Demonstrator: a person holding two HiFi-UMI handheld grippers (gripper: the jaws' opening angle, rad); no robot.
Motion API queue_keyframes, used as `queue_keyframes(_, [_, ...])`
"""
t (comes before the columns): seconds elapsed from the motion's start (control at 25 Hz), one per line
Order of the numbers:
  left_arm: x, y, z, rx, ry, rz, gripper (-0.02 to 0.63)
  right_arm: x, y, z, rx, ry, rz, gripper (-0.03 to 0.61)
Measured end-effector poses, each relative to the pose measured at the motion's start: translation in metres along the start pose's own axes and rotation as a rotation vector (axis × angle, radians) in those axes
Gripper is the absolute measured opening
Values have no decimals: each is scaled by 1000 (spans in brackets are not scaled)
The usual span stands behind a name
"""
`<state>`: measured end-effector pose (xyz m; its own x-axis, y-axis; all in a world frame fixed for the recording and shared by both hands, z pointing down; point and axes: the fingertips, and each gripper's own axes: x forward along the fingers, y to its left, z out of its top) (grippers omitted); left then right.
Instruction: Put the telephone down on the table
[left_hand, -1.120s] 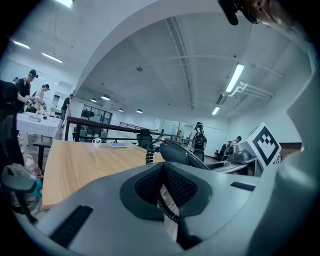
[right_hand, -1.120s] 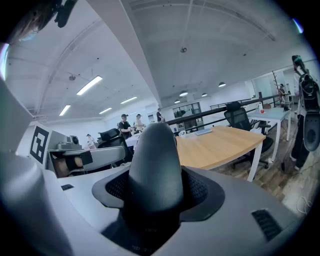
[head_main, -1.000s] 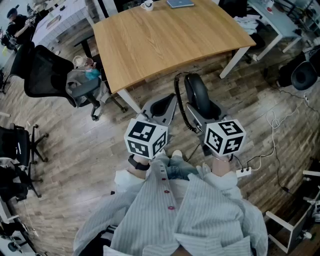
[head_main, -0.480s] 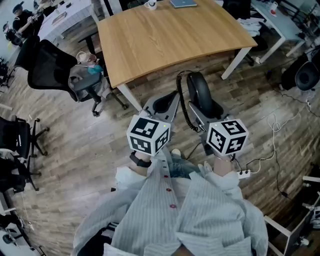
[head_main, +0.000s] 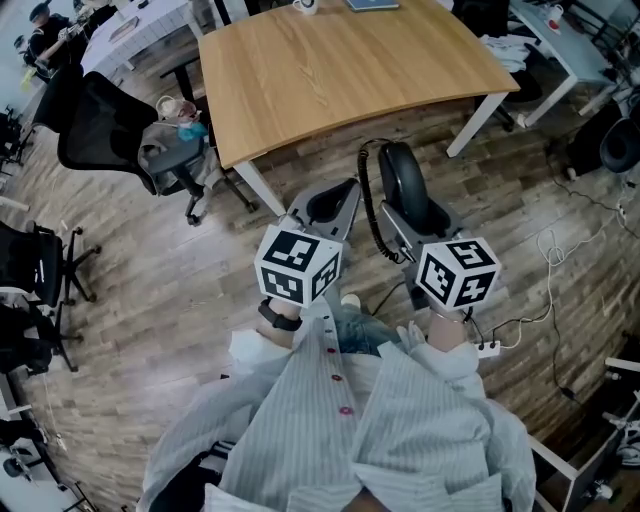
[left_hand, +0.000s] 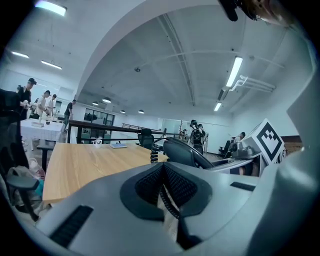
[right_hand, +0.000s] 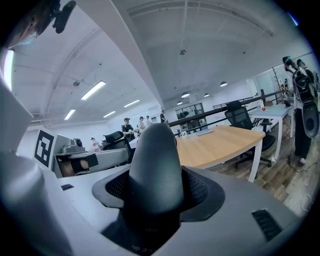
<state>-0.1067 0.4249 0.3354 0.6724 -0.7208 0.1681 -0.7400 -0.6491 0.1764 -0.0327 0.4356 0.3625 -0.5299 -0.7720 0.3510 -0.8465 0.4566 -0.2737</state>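
A black telephone handset hangs over the wood floor, just short of the table's near edge, with my right gripper shut on it. In the right gripper view the handset stands up between the dark pads. Its coiled cord runs down between the two grippers. My left gripper is level with the right one and to its left, jaws together. In the left gripper view the cord shows through the gap under the touching pads, and the handset lies to the right. The light wooden table is ahead.
A mug and a flat blue book sit at the table's far edge. A black office chair with a bundle on its seat stands left of the table. A power strip and cables lie on the floor at right.
Both grippers and the handset have kept nearly the same pose, drifting a little to the right in the head view. The grip on the handset is unchanged.
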Motion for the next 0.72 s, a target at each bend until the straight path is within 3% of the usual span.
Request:
queue_keyframes(0.36, [46, 29, 7, 6, 15, -36, 9, 41, -30, 20, 18, 0, -23, 295])
queue_keyframes(0.72, [114, 106, 31, -3, 30, -58, 9, 124, -66, 63, 31, 8, -47, 295])
